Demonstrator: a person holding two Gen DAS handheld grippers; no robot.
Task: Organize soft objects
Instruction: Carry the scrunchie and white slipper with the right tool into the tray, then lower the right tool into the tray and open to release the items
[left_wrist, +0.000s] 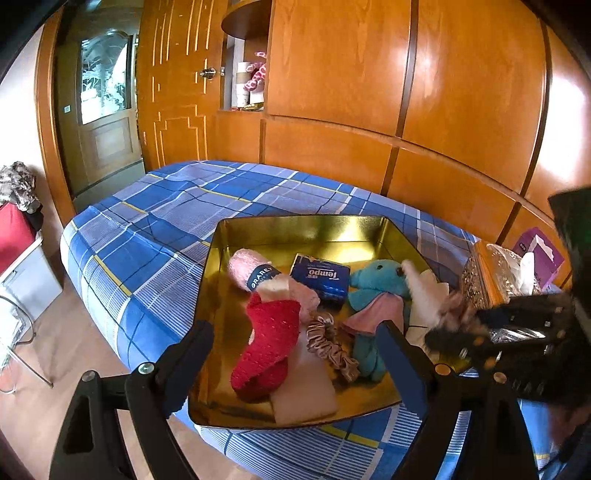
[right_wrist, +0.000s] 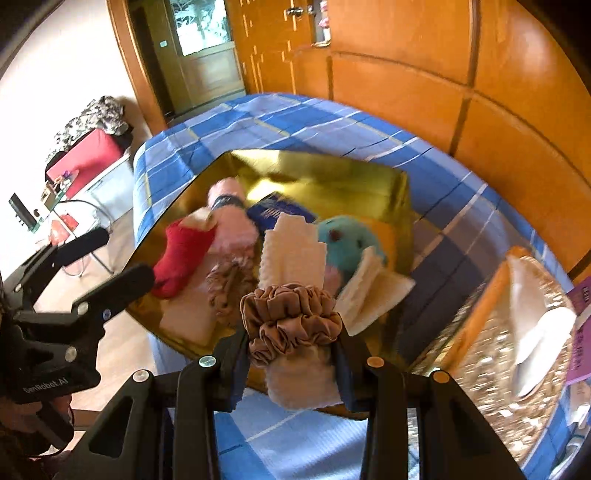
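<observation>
We see a gold metal tin (left_wrist: 295, 229) sitting on a bed with a blue plaid sheet (left_wrist: 155, 229), in front of a glossy wooden wardrobe (left_wrist: 443, 92).

In the tin: a red sock (left_wrist: 269, 343) lying over a pale folded cloth (left_wrist: 306, 391); a pink fuzzy roll with a dark paper band (left_wrist: 255, 271); a blue Tempo tissue pack (left_wrist: 320, 278); a teal plush toy (left_wrist: 380, 277) with a pink cloth (left_wrist: 373, 314) across its body; a pink satin scrunchie (left_wrist: 332, 349) between sock and plush.

Left gripper (left_wrist: 295, 354): jaws wide apart, nothing between them, hovering over the near edge of the tin above the sock and scrunchie. No earlier view to compare.

Right gripper (right_wrist: 291, 350): jaws clamped on a rolled cream towel (right_wrist: 291, 251) ringed by a tan satin scrunchie (right_wrist: 288, 317). The bundle is held over the tin's near right part, just in front of the plush; this view is motion-blurred. In the left wrist view the right gripper shows blurred at the right edge of the tin.

Beside the tin to the right: a glittery gold tissue box (right_wrist: 509, 332) with a white tissue poking out, and a purple packet (left_wrist: 539, 254) just behind it.
</observation>
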